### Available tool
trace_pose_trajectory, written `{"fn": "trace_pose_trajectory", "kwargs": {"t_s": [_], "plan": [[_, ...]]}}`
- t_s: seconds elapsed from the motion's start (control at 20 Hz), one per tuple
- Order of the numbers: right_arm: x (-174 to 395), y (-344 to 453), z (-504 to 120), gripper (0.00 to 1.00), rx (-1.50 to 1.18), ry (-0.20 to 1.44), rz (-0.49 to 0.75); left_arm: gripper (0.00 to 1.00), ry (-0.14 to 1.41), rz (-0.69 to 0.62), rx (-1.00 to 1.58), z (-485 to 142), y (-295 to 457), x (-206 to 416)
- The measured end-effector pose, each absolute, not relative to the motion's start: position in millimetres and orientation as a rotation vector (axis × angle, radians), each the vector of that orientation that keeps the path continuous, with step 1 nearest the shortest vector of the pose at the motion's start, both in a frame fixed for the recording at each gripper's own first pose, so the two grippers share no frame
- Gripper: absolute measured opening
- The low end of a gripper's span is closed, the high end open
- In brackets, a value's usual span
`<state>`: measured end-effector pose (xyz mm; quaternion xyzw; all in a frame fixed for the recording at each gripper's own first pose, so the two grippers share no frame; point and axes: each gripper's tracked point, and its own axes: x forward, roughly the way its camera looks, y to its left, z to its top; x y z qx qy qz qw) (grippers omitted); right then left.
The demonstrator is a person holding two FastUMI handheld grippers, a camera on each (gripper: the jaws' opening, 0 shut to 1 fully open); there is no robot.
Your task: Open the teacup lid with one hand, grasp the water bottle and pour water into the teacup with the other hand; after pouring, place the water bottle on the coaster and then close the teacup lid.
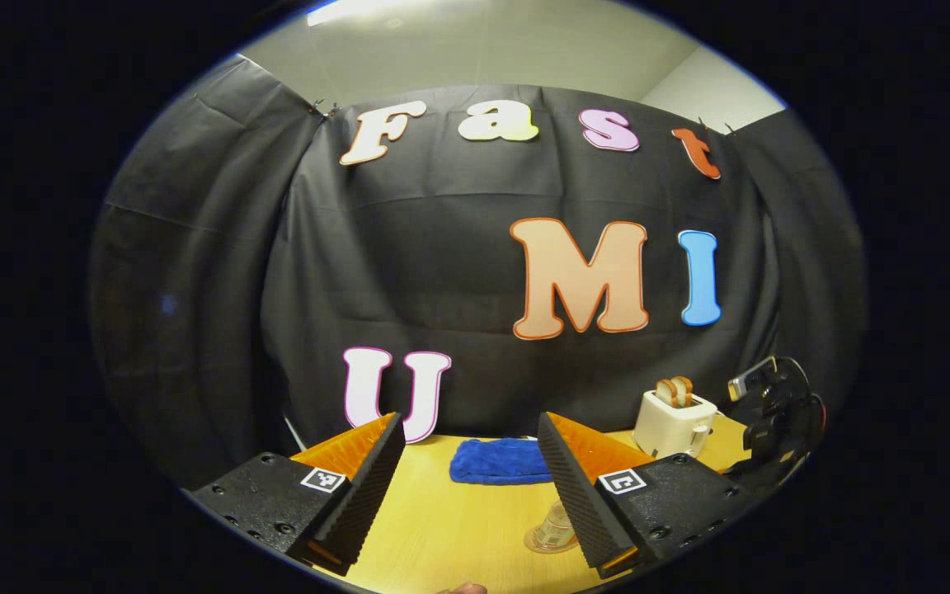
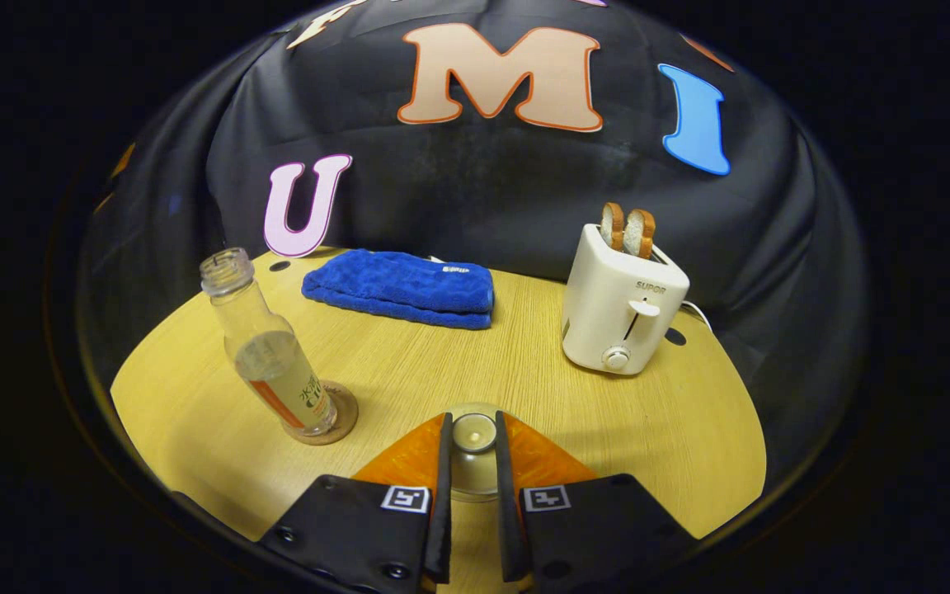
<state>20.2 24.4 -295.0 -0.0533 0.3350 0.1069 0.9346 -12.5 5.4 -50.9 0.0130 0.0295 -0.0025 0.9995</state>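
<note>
the wooden desk [image 2: 524, 388] carries all the things, and the white toaster [image 2: 623, 305] with two slices of bread stands at its far right, away from the work. a folded blue towel [image 2: 401, 289] lies near the back wall, also out of the way. the water bottle [image 2: 269, 355] stands uncapped on the round coaster [image 2: 341, 421] at the left, part full, so i judge that the pouring is already done and the bottle is put back where the task wants it. in the left gripper view the left gripper [image 1: 471, 462] hangs above the desk with its fingers wide apart and nothing between them, which fits a hand that is free of the bottle. the right gripper [image 2: 472, 445] has its fingers narrow, pressing from both sides on the knob of the teacup lid [image 2: 472, 433]. the glass teacup [image 1: 553, 528] is low on the desk, and from these views i cannot tell if the lid sits on it or is just above it.
</note>
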Motion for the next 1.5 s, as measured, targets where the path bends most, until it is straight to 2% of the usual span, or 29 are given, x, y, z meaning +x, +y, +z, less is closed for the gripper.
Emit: {"fn": "trace_pose_trajectory", "kwargs": {"t_s": [0.3,0.75,0.8,0.85,0.95,1.25,1.5], "plan": [[14,-1,-274,0.27,-0.056,0.696,0.161,0.95,0.077,-0.119,0.031,-103,-30,-2],[7,-23,-246,0.27,-0.039,0.680,0.122,0.95,0.138,-0.206,0.001,-162,-71,-1],[6,-26,-245,0.27,-0.034,0.682,0.117,0.98,0.151,-0.213,0.015,-169,-75,-3],[6,-28,-245,0.27,-0.028,0.685,0.111,0.95,0.164,-0.224,0.027,-176,-79,-3],[4,-33,-244,0.27,-0.017,0.691,0.097,0.95,0.192,-0.250,0.044,-193,-87,-5],[2,-38,-239,0.27,-0.030,0.687,0.076,0.96,0.322,-0.263,0.068,-249,-89,-4],[1,-45,-237,0.27,-0.031,0.684,0.050,0.97,0.366,-0.267,0.070,-271,-88,4]]}}
